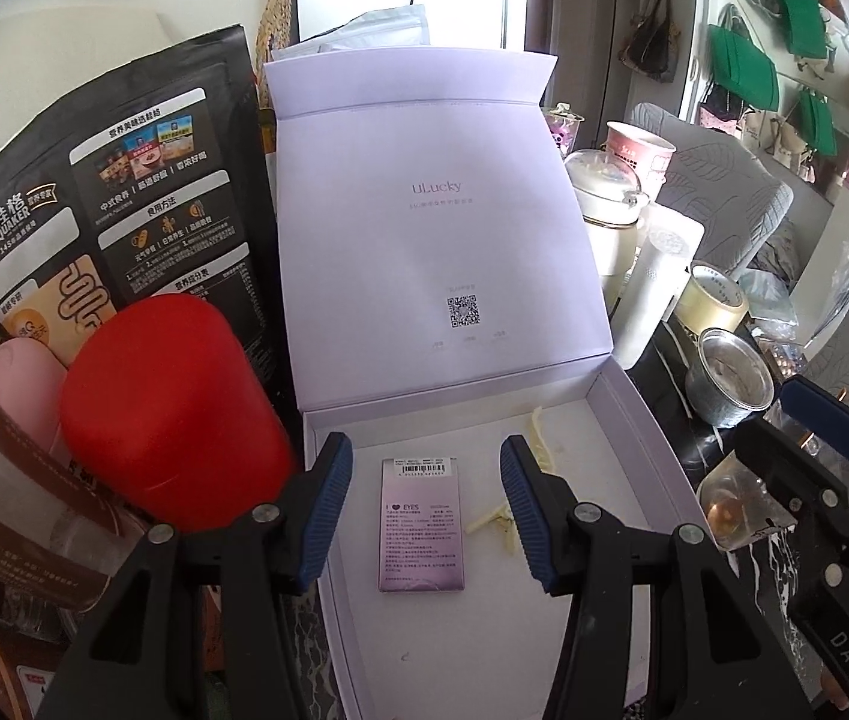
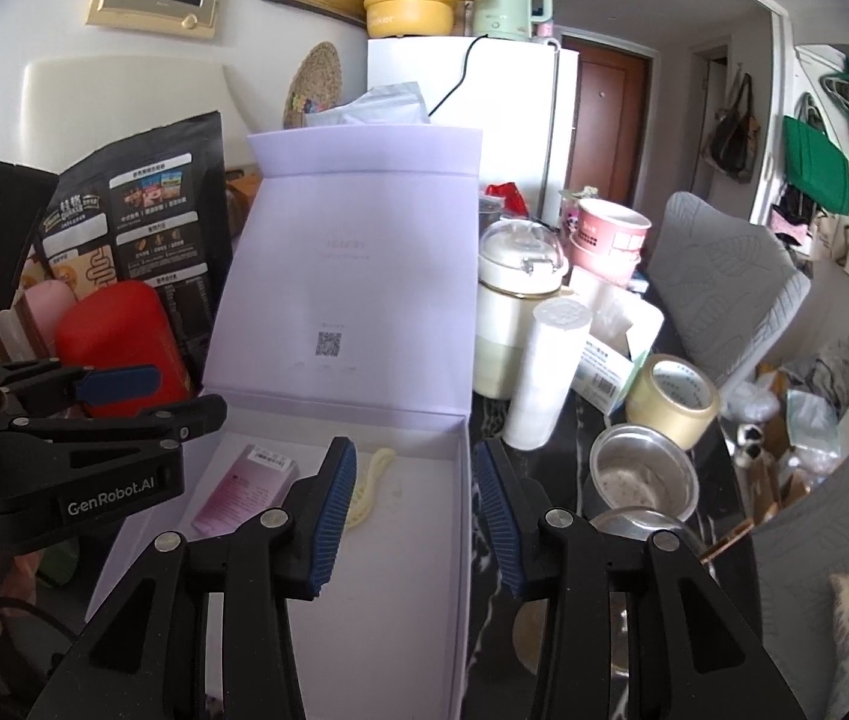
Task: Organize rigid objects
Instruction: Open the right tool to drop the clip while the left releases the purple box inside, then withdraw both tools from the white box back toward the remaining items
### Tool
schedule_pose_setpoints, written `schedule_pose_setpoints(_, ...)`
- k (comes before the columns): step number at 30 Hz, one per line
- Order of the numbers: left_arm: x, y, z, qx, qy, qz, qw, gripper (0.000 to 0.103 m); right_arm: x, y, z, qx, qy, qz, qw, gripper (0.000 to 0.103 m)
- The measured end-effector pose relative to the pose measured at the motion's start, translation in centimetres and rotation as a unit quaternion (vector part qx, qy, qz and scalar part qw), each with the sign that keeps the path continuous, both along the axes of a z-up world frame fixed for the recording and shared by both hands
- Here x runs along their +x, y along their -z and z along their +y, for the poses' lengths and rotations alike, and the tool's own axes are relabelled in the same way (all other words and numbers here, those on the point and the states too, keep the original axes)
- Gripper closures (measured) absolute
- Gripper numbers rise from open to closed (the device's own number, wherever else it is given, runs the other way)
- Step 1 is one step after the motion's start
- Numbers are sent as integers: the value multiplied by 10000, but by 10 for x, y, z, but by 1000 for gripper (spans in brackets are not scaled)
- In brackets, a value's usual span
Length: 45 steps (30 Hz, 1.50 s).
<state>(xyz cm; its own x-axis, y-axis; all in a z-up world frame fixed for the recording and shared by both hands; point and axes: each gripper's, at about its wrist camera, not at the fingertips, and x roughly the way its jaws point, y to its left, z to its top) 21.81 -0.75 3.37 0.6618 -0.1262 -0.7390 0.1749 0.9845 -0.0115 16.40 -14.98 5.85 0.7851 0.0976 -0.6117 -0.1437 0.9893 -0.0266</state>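
Note:
An open lilac gift box (image 1: 634,414) lies in front of me with its lid (image 1: 436,210) standing up at the back. A small purple "EYES" carton (image 1: 422,525) lies flat on its floor, with cream plastic pieces (image 1: 487,519) to its right. My left gripper (image 1: 424,510) hovers open over the carton, and its pads are clear of it. My right gripper (image 2: 415,516) is open and holds nothing. It straddles the box's right wall (image 2: 465,480) from above. The carton (image 2: 247,483) and a cream comb (image 2: 367,489) show in the right wrist view too.
A red canister (image 1: 172,408), a pink tube and a black oat bag (image 1: 124,192) crowd the box's left side. To its right stand a metal cup (image 2: 643,474), a tape roll (image 2: 673,399), a white cylinder (image 2: 547,372), a white pot and pink paper cups.

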Motion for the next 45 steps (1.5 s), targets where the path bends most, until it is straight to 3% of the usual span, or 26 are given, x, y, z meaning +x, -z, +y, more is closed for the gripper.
schedule_pose_setpoints(4, -8, -1, 1, 33, -68, 58, 10000, 52, -9, -6, -6, -38, 42, -29, 10000, 61)
schedule_pose_setpoints(21, -77, -38, 6, 107, -29, -386, 9992, 52, -64, -34, -15, -25, -53, -268, 9996, 61)
schedule_pose_setpoints(22, -82, -41, 7, 109, -11, -423, 9990, 45, -67, -36, -15, -5, -63, -283, 9996, 61)
schedule_pose_setpoints(23, -87, -44, 7, 104, 6, -473, 9988, 31, -70, -38, -16, 8, -65, -289, 9996, 61)
schedule_pose_setpoints(24, -91, -46, 7, 90, 23, -540, 9985, 26, -74, -39, -16, 14, -62, -296, 9995, 61)
schedule_pose_setpoints(27, -106, -55, 8, 92, 45, -694, 9975, 23, -86, -42, -15, 8, -52, -320, 9995, 60)
schedule_pose_setpoints(31, -122, -60, 10, 41, 88, -747, 9972, 22, -104, -44, -14, 21, -105, -346, 9993, 51)
schedule_pose_setpoints(33, -129, -60, 12, 32, 136, -775, 9969, 14, -114, -46, -13, 14, -103, -372, 9993, 43)
schedule_pose_setpoints(34, -132, -60, 12, 19, 170, -804, 9966, 0, -117, -46, -13, 7, -100, -389, 9992, 34)
schedule_pose_setpoints(40, -150, -56, 12, 163, 314, -890, 9954, 0, -139, -47, -12, -49, -43, -506, 9987, 22)
schedule_pose_setpoints(45, -160, -53, 16, 134, 364, -859, 9955, 0, -152, -43, -11, -82, -81, -516, 9986, 22)
